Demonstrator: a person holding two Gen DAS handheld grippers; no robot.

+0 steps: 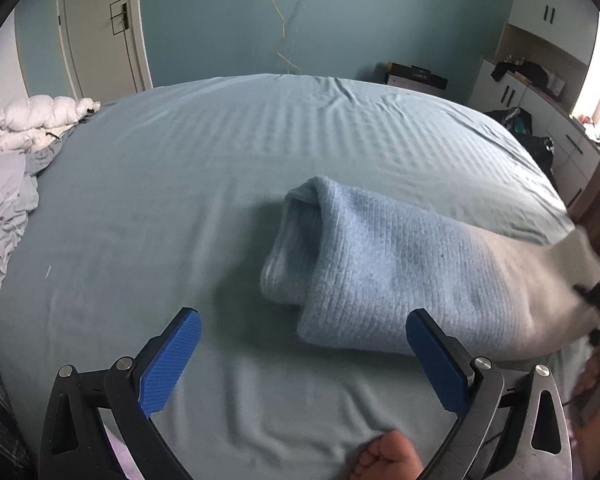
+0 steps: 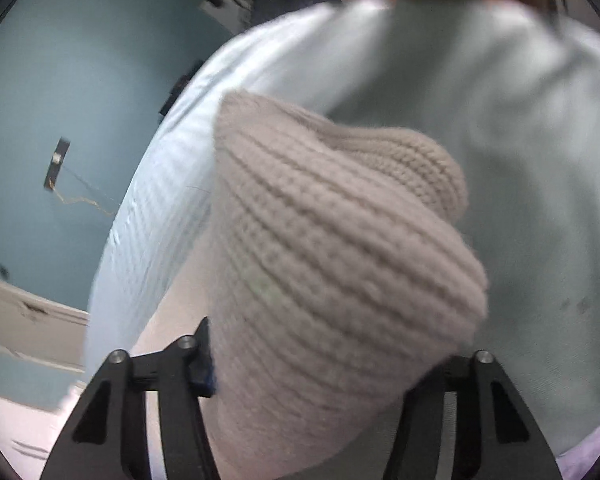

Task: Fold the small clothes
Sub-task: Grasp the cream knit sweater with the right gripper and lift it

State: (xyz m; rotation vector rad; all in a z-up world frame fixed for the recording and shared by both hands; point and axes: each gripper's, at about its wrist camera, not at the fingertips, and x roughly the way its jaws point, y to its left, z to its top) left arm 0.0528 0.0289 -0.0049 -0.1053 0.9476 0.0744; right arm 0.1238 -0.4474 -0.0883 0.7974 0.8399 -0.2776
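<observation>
Beige ribbed knit garment (image 2: 340, 264) bunched between the right tongs (image 2: 320, 376), filling most of the right wrist view and lifted clear of the bed; jaws part-closed on its thick lower end, only one blue pad edge visible at the left, the other hidden behind the knit. Seen from the left wrist as a pale blurred shape (image 1: 572, 264) off the bed's right edge, overlapping the right end of the blue knit piece. That blue knit piece (image 1: 364, 264) already folded into a thick roll, lying on the bed (image 1: 180, 184) toward its right side, open layered end facing left. Left tongs (image 1: 304, 356) spread wide and empty, hovering just above the sheet near the bed's near edge, right pad just beside the roll's near corner, whether touching unclear. Crumpled white and grey bedding (image 1: 16, 160) heaped at the bed's left edge, well apart. A bare foot (image 1: 384, 454) below the near edge. Likely trouble from here: a grip on a bulky wad rather than an edge, so the beige piece could land in a heap instead of flat; loose knit slipping out of a partial pinch mid-swing; the swinging fabric dragging across the finished roll and pulling it open; the left pad catching the roll's corner and undoing a layer
</observation>
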